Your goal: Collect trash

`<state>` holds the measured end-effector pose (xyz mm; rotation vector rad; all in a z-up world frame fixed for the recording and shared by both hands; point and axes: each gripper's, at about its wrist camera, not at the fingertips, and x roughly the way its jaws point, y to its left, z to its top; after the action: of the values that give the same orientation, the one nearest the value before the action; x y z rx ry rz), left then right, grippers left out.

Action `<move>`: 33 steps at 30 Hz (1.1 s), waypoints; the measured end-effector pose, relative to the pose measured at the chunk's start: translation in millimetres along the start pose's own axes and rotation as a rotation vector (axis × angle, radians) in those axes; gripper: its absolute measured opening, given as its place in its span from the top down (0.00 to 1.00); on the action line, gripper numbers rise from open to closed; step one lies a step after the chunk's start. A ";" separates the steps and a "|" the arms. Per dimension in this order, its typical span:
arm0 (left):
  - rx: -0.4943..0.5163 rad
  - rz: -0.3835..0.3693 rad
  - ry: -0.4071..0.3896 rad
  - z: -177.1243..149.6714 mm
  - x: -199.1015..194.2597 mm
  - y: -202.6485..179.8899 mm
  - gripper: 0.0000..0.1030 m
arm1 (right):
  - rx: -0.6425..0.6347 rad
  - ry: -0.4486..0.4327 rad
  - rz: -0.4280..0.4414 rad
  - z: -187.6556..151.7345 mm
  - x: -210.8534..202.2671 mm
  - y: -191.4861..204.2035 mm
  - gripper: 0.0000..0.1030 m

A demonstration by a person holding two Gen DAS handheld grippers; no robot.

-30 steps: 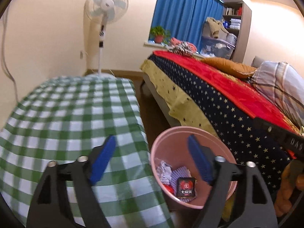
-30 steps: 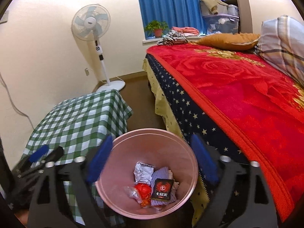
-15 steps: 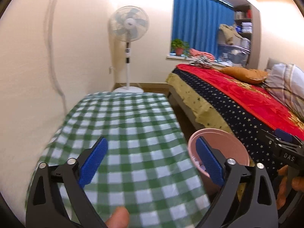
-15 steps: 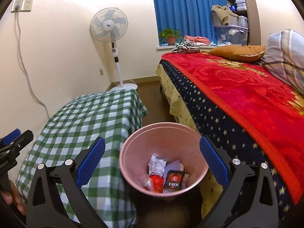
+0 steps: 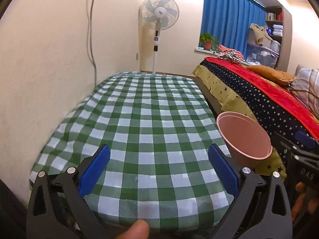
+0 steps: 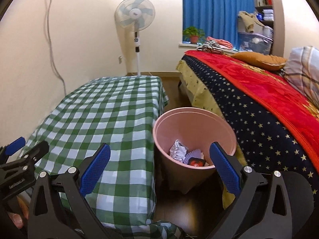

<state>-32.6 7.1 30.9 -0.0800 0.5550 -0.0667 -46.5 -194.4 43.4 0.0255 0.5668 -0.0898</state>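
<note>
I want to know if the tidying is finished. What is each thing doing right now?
left gripper: open, empty.
right gripper: open, empty.
pink bin: upright on the floor, trash inside.
crumpled paper: lying in the bin.
checked table: cloth on, no trash showing.
fan: standing; running or not, cannot tell.
blue curtain: drawn.

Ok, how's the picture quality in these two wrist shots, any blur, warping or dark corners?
Left wrist: fisheye bows the wall and checked table, corners black, light warm, table's left edge slightly smeared. Right wrist: same warping and dark corners, but the bin and its trash look sharp.
</note>
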 end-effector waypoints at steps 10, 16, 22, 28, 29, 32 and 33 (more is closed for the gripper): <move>-0.014 0.002 0.006 -5.5 0.6 -1.5 0.07 | -0.023 0.009 -0.002 -1.5 5.1 11.0 0.05; -0.019 0.009 0.004 -4.6 0.8 -0.6 0.08 | -0.022 0.010 0.001 -0.7 6.3 11.3 0.05; -0.020 0.009 0.008 -5.2 1.4 0.1 0.07 | -0.023 0.012 0.001 -1.5 7.0 11.3 0.05; -0.017 0.008 0.010 -4.4 2.9 -0.9 0.08 | -0.023 0.011 0.000 -1.2 6.7 11.3 0.05; -0.016 0.007 0.011 -4.3 3.4 -1.3 0.08 | -0.022 0.010 0.000 -1.2 6.7 11.2 0.05; -0.015 0.005 0.013 -4.6 4.2 -3.0 0.07 | -0.020 0.011 0.000 -1.4 8.4 11.6 0.05; -0.015 0.004 0.012 -4.7 4.3 -3.0 0.07 | -0.020 0.011 0.000 -1.3 8.6 11.7 0.05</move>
<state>-31.5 3.5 25.0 -0.0932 0.5680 -0.0592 -38.9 -183.3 37.7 0.0064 0.5783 -0.0841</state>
